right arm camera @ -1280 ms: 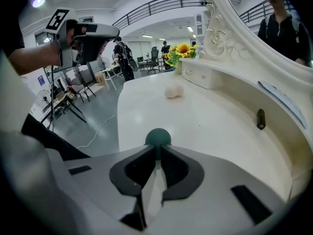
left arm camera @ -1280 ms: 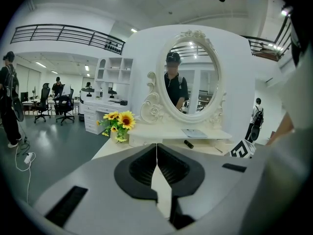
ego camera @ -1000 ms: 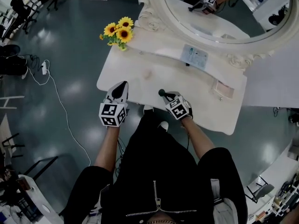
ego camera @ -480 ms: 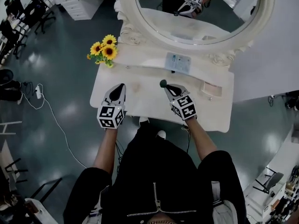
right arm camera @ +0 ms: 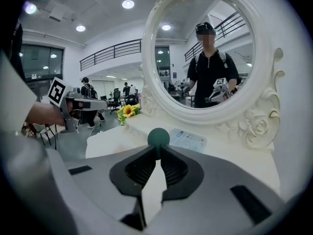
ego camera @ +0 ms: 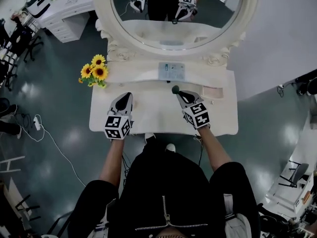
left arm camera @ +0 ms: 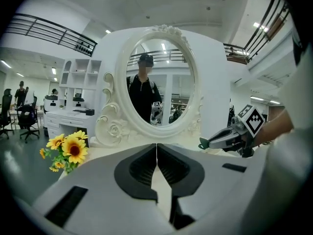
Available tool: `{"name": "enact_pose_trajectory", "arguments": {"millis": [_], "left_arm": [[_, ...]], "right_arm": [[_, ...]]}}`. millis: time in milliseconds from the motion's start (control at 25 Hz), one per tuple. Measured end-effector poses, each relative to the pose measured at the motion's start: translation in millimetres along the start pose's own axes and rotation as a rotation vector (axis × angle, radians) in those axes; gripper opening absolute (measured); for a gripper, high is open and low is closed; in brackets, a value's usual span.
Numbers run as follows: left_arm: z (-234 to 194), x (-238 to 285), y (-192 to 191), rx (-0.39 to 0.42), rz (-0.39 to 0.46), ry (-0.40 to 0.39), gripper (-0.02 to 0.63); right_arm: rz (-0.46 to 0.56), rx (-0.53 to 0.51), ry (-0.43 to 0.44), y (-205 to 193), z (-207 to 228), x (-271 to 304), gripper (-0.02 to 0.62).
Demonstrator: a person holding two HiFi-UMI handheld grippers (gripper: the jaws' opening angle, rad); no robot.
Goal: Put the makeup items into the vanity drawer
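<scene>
You stand at a white vanity table (ego camera: 148, 120) seen from above, with a gripper in each hand held over its top. Your left gripper (ego camera: 127, 98) is over the left half of the tabletop; its jaws are pressed together with nothing between them. Your right gripper (ego camera: 180, 93) is over the right half, clenched on a small makeup item with a dark green ball head (ego camera: 175, 89). The ball pokes out just beyond the jaw tips, and whatever lies below it is hidden inside the jaws. The item is clear of the tabletop, in front of a printed card (ego camera: 171, 72) that lies on the raised shelf at the foot of the mirror. A flat pinkish case (ego camera: 213, 92) lies on the tabletop to the right of the held item, near the mirror's base. A bunch of sunflowers (ego camera: 94, 72) stands at the table's back left corner. The large oval mirror (ego camera: 173, 14), in a carved white frame, reflects you and both grippers.
</scene>
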State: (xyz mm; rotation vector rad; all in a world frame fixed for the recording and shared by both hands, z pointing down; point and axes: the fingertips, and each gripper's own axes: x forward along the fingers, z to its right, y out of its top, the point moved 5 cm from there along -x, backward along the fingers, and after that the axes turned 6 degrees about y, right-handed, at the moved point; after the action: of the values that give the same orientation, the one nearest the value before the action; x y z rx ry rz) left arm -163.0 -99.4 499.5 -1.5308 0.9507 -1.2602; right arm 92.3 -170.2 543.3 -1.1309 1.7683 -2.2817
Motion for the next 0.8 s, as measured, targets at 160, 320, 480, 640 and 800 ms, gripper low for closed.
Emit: {"name": "enact_pose_trajectory", "arguments": {"millis": [160,320,480,640,800], "left_arm": [[20,25,4,0.016,-0.006,-0.068,0.021],[41,46,7,0.033,-0.013,-0.133,0.021],[48,55,7,0.041,-0.025,-0.159,0.021],[42,57,5,0.045,-0.037,-0.153,0.021],[32,56,3,0.041,-0.046,-0.132,0.021]], "right_arm": [[-0.004,0.042,-0.083,-14,30,-25,0.035],[-0.031,0.083,-0.179,-36,62,-53,0.035],[-0.085,0.131,-0.285,-62,101,-75,0.037],[-0.129,0.192,-0.359,-83,134,-86,0.038],[-0.181,0.238,-0.391,-103,150,-82,0.040]]}}
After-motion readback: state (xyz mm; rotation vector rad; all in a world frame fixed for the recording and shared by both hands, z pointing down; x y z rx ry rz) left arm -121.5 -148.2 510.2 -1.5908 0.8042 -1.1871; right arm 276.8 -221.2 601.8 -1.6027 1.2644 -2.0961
